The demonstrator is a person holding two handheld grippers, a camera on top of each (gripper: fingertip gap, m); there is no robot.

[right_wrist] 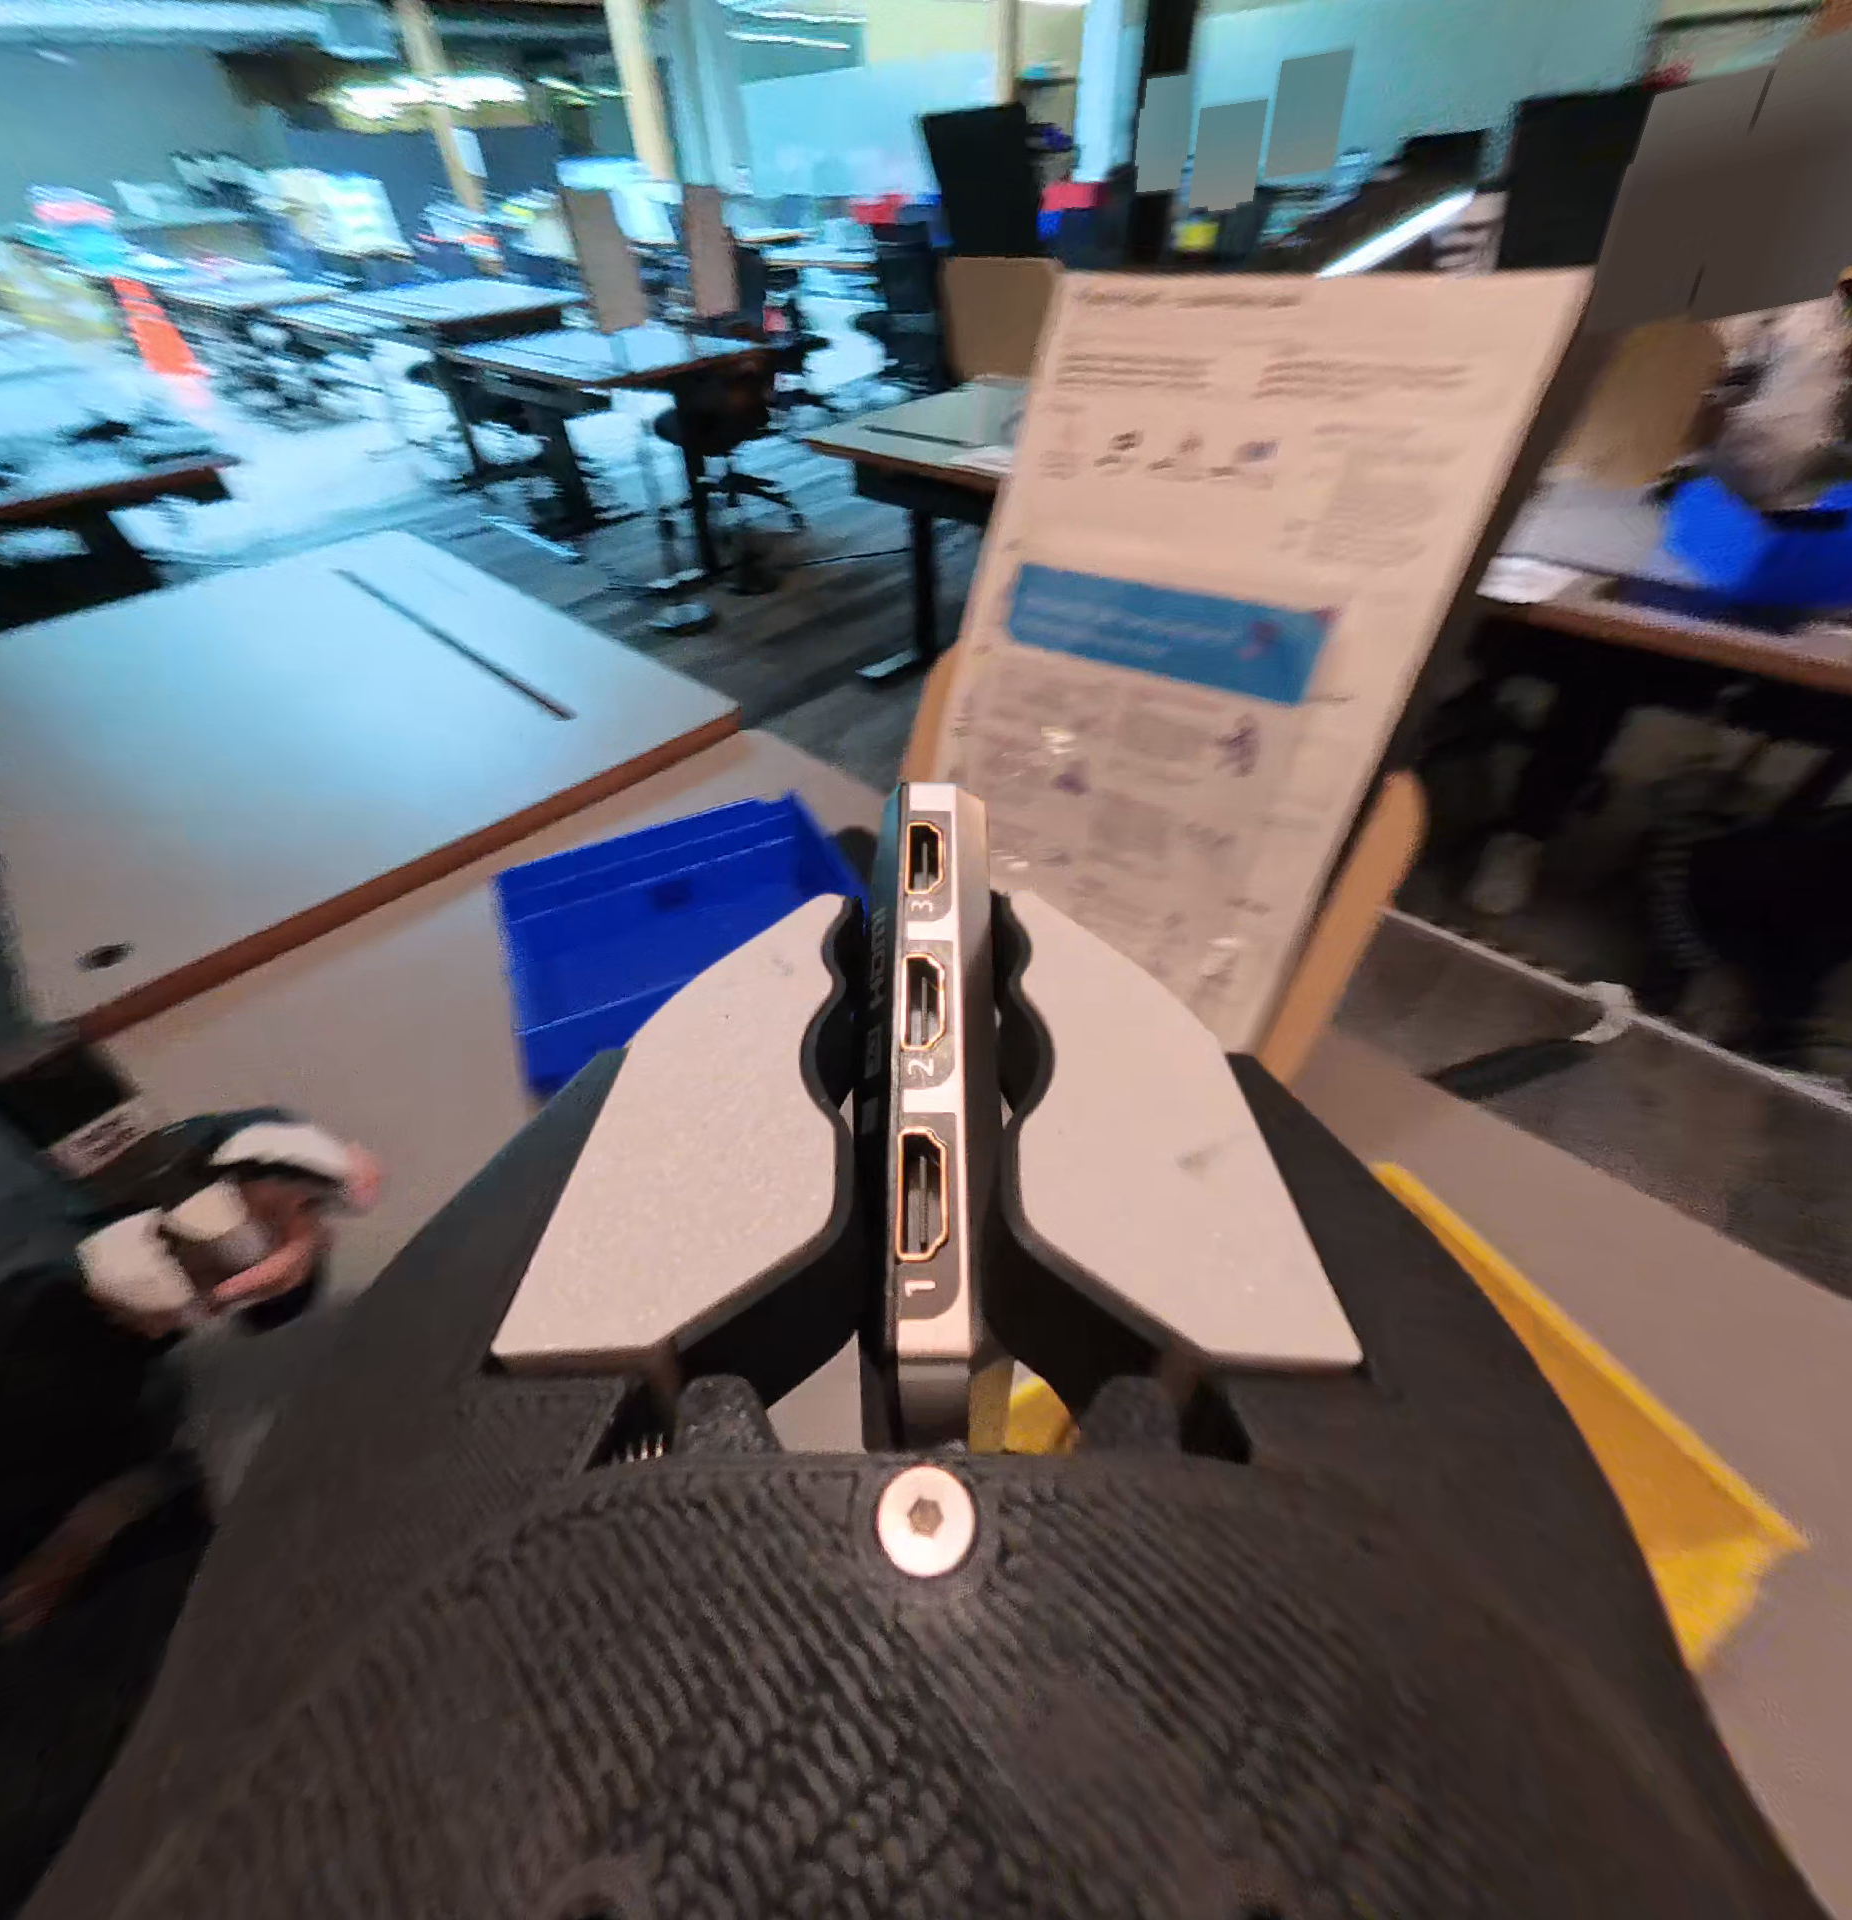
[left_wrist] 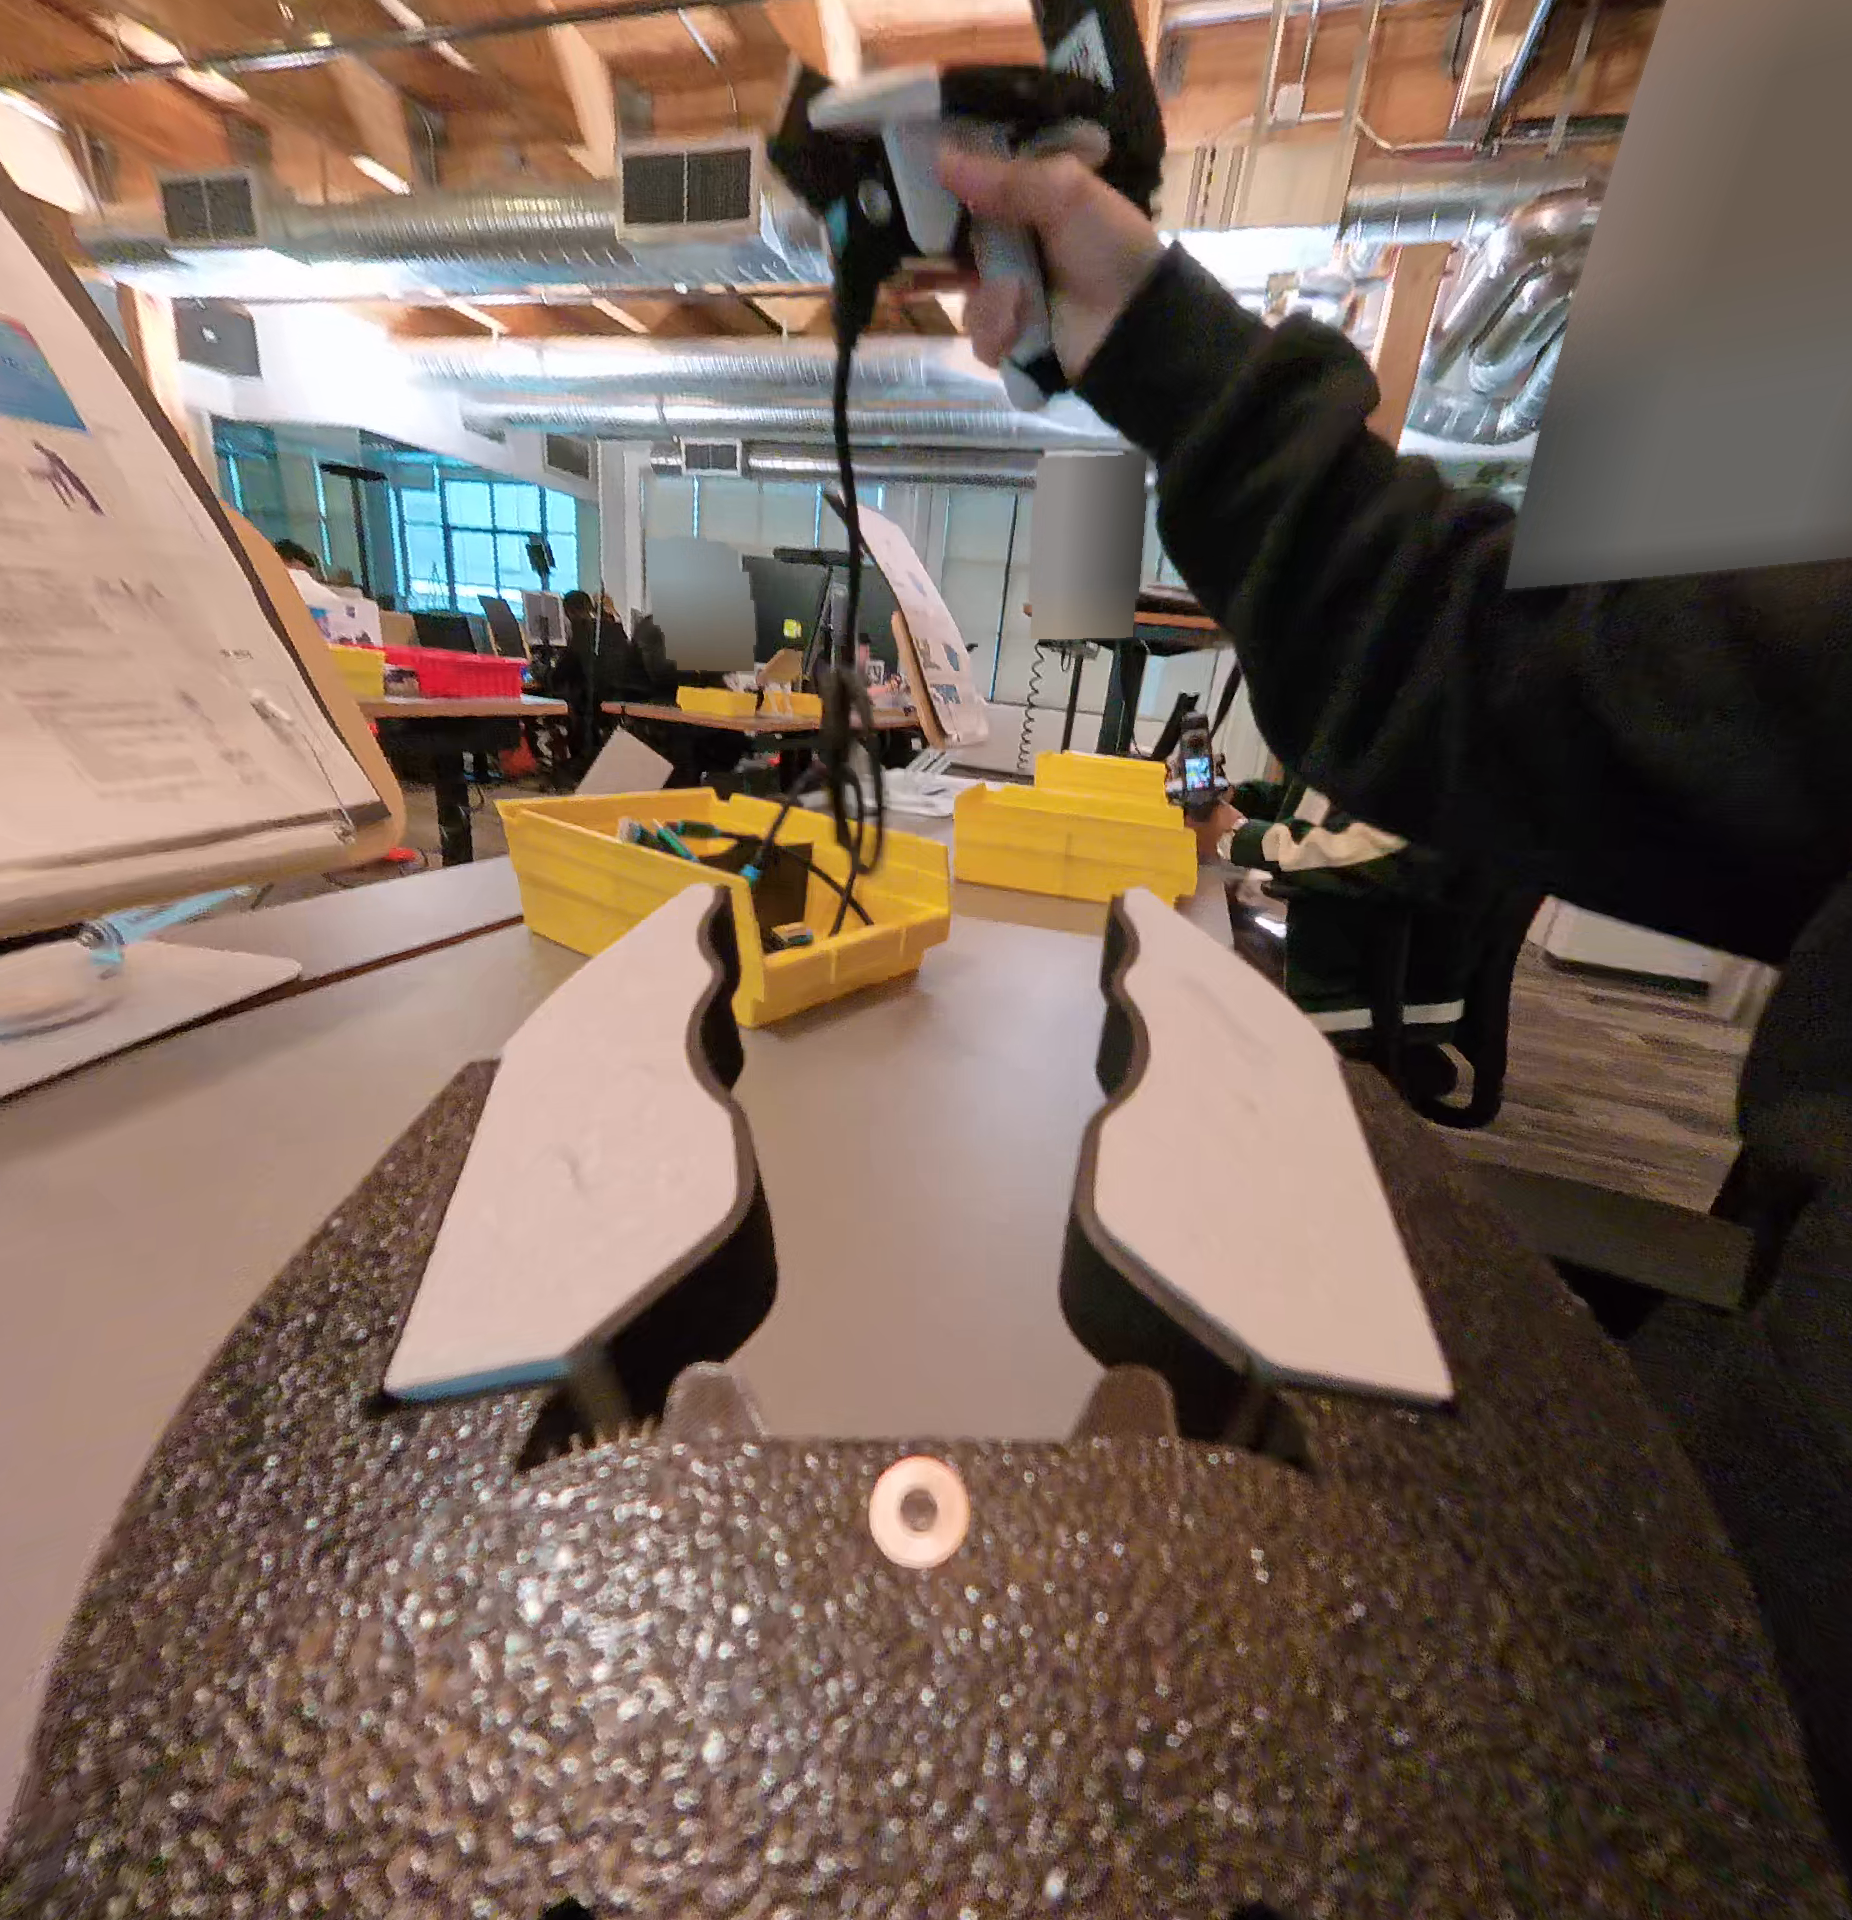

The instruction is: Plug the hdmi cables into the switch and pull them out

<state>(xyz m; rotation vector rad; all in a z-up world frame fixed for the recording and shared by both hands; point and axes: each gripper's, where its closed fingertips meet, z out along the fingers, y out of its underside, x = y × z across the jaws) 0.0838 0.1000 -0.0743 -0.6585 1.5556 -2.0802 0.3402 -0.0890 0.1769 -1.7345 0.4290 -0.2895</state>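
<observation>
My right gripper (right_wrist: pixel 927 914) is shut on the HDMI switch (right_wrist: pixel 927 1101), a slim black and silver box held on edge, with three empty ports facing the camera. In the left wrist view the right gripper (left_wrist: pixel 880 208) is raised high above the table in a person's hand. A black cable (left_wrist: pixel 847 468) hangs from it down into a yellow bin (left_wrist: pixel 631 883). More cables with teal plugs (left_wrist: pixel 693 831) lie in that bin. My left gripper (left_wrist: pixel 922 914) is open and empty, low over the grey table (left_wrist: pixel 901 1143), just in front of the bin.
A second yellow bin (left_wrist: pixel 1067 842) stands at the back right. A printed sheet on a wooden stand (left_wrist: pixel 122 644) is at the left and also shows in the right wrist view (right_wrist: pixel 1213 623). A blue bin (right_wrist: pixel 652 925) sits on the table. The person's dark sleeve (left_wrist: pixel 1421 623) crosses the right.
</observation>
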